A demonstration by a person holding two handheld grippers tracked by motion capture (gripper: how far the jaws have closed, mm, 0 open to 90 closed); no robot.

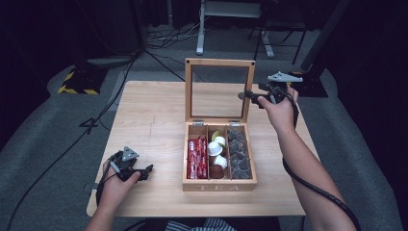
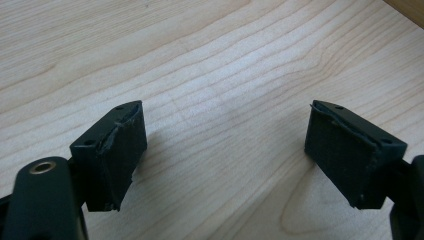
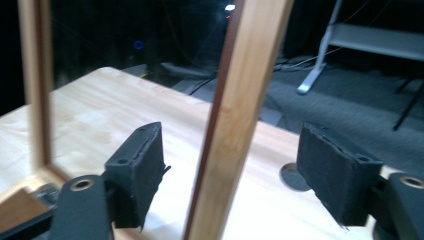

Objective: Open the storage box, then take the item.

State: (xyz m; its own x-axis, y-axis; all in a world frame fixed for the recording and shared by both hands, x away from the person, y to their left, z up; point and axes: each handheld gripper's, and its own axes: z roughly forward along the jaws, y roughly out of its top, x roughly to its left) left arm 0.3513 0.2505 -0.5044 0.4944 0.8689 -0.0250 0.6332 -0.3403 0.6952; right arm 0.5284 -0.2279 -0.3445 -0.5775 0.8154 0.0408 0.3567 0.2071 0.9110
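The table (image 1: 154,120) carries my wooden tea box (image 1: 219,185), its glass-paned lid (image 1: 220,62) standing upright. My right gripper (image 1: 246,95) sits at the lid's right edge — jaws spread, the frame post between them, pads clear of it. My left gripper (image 1: 144,172) rests near the table's front-left, jaws apart over bare wood — nothing between them.

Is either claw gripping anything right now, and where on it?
Nothing is held. The right claw stands open around the lid frame's side rail, pads clear of it. The left claw is open over bare table.
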